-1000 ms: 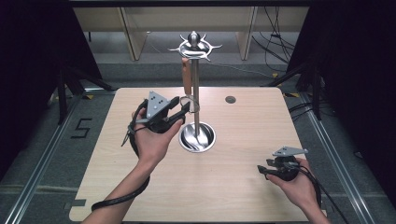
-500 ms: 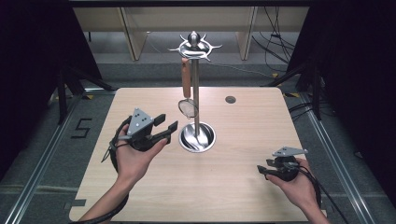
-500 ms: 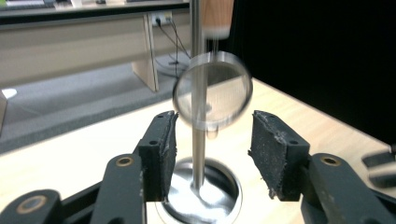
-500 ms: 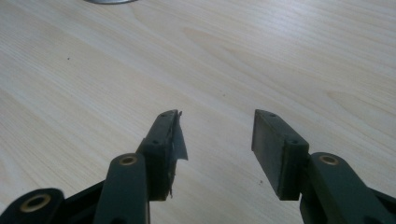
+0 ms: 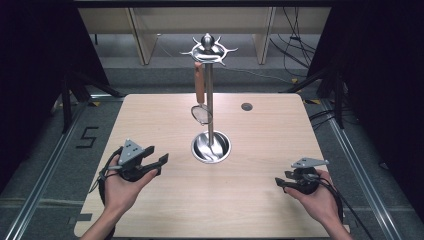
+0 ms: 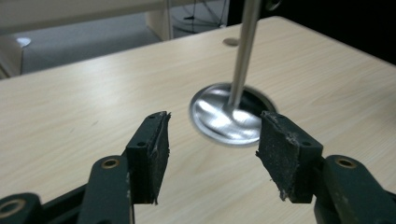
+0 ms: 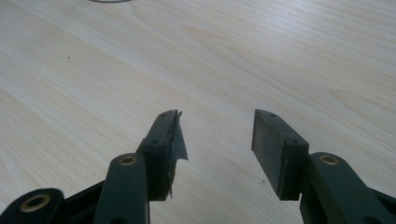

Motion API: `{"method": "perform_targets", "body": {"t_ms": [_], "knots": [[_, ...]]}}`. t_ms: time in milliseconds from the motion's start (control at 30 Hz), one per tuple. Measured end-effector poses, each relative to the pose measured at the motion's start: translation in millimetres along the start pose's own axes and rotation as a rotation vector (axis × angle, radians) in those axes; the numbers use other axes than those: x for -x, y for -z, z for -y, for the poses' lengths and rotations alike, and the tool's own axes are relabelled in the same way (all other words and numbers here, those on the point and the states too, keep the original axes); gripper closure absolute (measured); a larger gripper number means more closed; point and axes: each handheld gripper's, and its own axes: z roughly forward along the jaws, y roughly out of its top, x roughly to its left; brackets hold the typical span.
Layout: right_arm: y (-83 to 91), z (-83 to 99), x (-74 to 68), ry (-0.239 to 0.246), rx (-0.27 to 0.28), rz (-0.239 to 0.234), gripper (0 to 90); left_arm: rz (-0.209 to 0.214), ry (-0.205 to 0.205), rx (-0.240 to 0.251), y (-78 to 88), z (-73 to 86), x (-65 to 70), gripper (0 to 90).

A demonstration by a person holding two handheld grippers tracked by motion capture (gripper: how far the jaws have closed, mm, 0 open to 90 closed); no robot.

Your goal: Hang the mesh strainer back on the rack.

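The left gripper (image 5: 161, 161), jaws just opened wide and empty, sits low left of the stand (image 5: 210, 107); the right gripper (image 5: 281, 183) rests open (empty too). A careless return could knock the hanging strainer (image 5: 200, 95) swinging off its hook.

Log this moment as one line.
left hand-held gripper: jaws just opened, empty | wooden-handled strainer: hanging on steel stand | right hand-held gripper: open, empty
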Motion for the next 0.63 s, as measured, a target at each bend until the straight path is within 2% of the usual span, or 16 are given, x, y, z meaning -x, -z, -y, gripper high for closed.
{"method": "perform_targets", "body": {"t_ms": [33, 67, 133, 233, 267, 300, 400, 433, 467, 500, 533, 567, 633], "knots": [[0.0, -0.1, -0.5, -0.011, -0.01, -0.007, 52.0, -0.001, 0.01, -0.004, 0.1, 4.6, -3.1, 42.2], [-0.1, -0.1, 0.1, -0.002, -0.008, -0.004, 52.0, -0.01, 0.019, -0.016, 0.8, 10.5, -7.2, 42.1], [-0.1, -0.5, -1.9, -0.037, -0.011, -0.008, 52.0, -0.032, 0.045, -0.032, 1.3, 22.9, -15.8, 42.0], [-0.7, -0.8, -0.3, -0.014, -0.007, -0.005, 52.0, -0.08, 0.086, -0.06, 0.4, 42.7, -30.1, 41.1], [-0.6, -0.7, -1.2, -0.023, -0.012, -0.009, 52.0, -0.105, 0.093, -0.078, 0.4, 47.5, -34.8, 41.3], [-0.5, -0.7, -2.1, -0.032, -0.015, -0.006, 52.0, -0.122, 0.094, -0.095, 0.6, 50.4, -38.8, 41.6], [-0.8, -1.1, -0.7, -0.017, -0.01, -0.007, 52.0, -0.157, 0.137, -0.114, -0.2, 57.9, -52.0, 42.0], [-0.4, -1.3, -1.2, -0.027, -0.02, -0.011, 51.9, -0.157, 0.145, -0.117, -1.2, 59.2, -54.1, 42.1], [-0.9, -1.4, 0.4, -0.014, -0.014, -0.012, 51.9, -0.158, 0.15, -0.122, -2.0, 59.5, -54.4, 42.1], [-2.4, -0.4, 2.2, 0.0, -0.002, -0.003, 52.0, -0.155, 0.144, -0.124, -2.3, 59.2, -54.0, 42.1], [-2.1, -0.7, 2.9, -0.001, -0.005, -0.003, 52.0, -0.145, 0.138, -0.122, -3.1, 58.7, -53.0, 41.9], [-1.2, -1.4, 1.9, -0.024, -0.012, -0.008, 52.0, -0.144, 0.131, -0.12, -3.9, 58.2, -51.2, 41.4], [-1.5, -0.8, 4.0, -0.016, -0.012, -0.004, 52.0, -0.132, 0.128, -0.121, -5.7, 57.8, -48.4, 39.9]]}}
